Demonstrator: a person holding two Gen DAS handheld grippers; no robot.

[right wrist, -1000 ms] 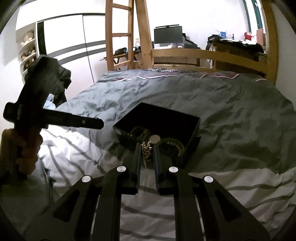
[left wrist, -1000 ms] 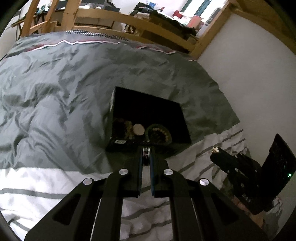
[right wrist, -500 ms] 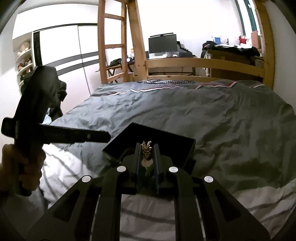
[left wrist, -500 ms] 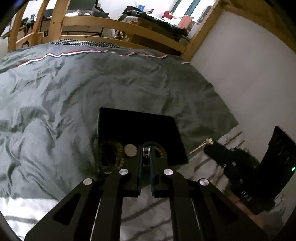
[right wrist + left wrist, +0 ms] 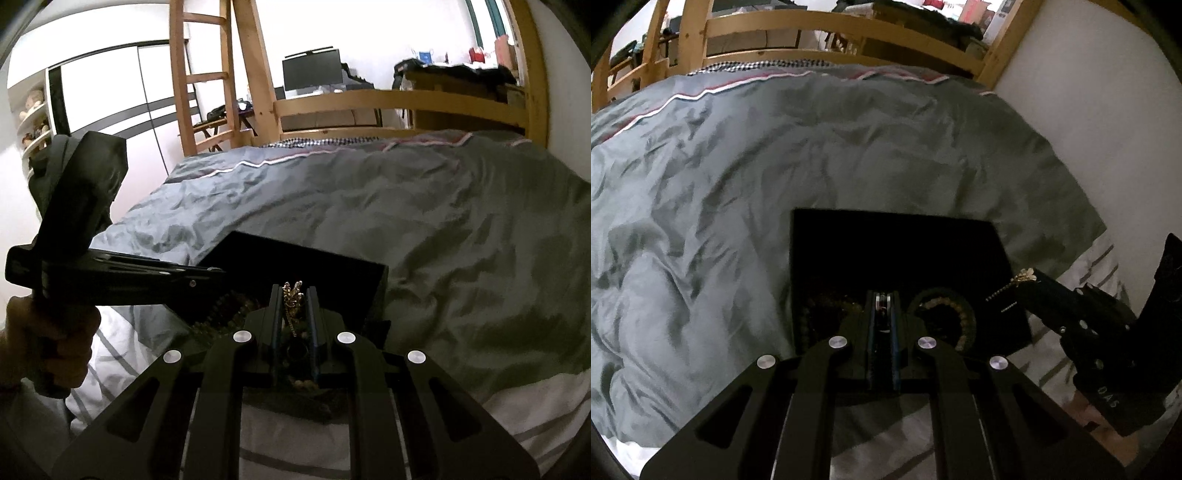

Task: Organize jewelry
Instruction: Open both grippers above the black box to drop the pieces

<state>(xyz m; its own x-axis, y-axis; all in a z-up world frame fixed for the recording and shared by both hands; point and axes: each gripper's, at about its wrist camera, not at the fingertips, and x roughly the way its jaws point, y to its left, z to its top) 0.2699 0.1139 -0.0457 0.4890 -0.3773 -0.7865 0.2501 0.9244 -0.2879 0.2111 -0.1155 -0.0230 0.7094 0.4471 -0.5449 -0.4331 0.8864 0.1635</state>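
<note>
At your four o'clock in left wrist view, right gripper (image 5: 1027, 276) body bears pale letters, upside down, reading roughly "DAS". Nothing else legible.

Left gripper (image 5: 882, 295) pinched shut on a small silver ring (image 5: 882, 310), fingers over the near edge of an open black box (image 5: 897, 251). Box sits on a rumpled grey duvet (image 5: 775, 166) on the bed. Beaded bracelets (image 5: 955, 314) lie in the box's near side. Right gripper (image 5: 1021, 282) comes in from the right at the box's corner, clamped on a gold chain (image 5: 1025, 275). Wooden bed rail (image 5: 831, 26) behind.
</note>
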